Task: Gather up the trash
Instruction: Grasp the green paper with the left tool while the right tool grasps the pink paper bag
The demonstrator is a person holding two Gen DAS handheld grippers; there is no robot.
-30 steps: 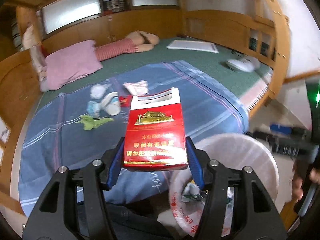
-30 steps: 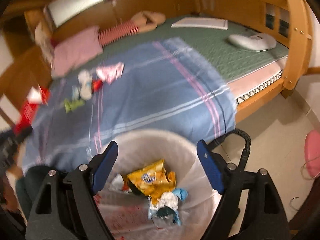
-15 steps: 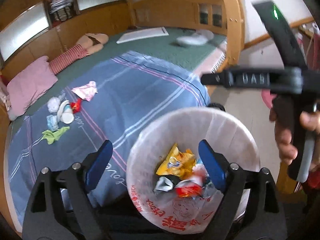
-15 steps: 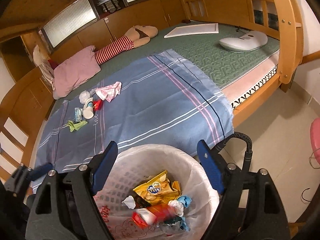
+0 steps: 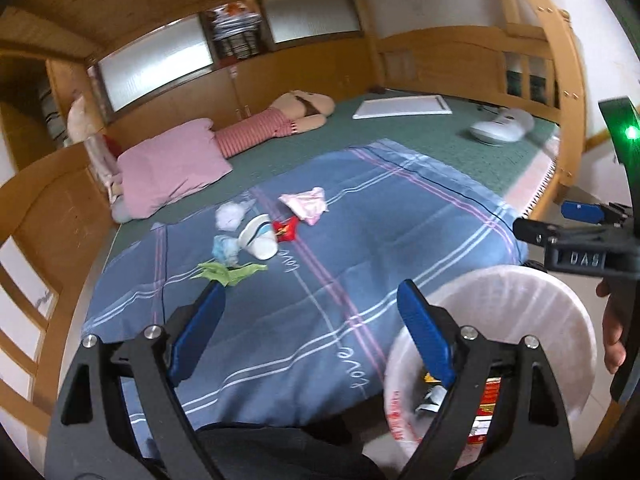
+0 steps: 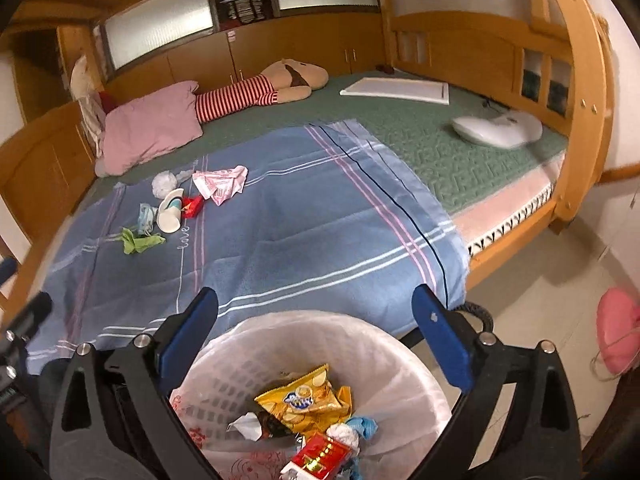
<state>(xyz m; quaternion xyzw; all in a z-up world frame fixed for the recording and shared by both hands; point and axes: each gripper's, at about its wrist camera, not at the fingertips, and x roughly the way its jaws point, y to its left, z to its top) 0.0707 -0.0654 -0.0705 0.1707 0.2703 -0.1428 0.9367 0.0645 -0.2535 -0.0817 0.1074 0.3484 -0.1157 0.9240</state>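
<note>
White plastic lined the waste basket [image 6: 304, 360], which was taken as the landmark; its near rim was cut off by the bottom edge of the right wrist view. Inside it a yellow snack bag [image 6: 308, 400], a red cigarette pack [image 6: 320, 454] and some crumpled scraps were seen, the pack partly cropped. The right gripper [image 6: 316, 312] was held above the basket with nothing between its blue pads, its jaws having just been opening wider. The left gripper [image 5: 310, 308] was also spread wide and empty, with the basket [image 5: 520, 300] partly hidden behind its right finger. Beyond the basket, on the blue striped blanket [image 6: 300, 220], the remaining trash was gathered: a paper cup [image 6: 170, 212] on its side, a green wrapper [image 6: 138, 242], a red wrapper [image 6: 192, 206], a pink wrapper [image 6: 220, 184], a white wad [image 6: 164, 182] and a pale blue scrap too blurred to identify. Further from the basket lay a pink pillow [image 6: 148, 132].
</note>
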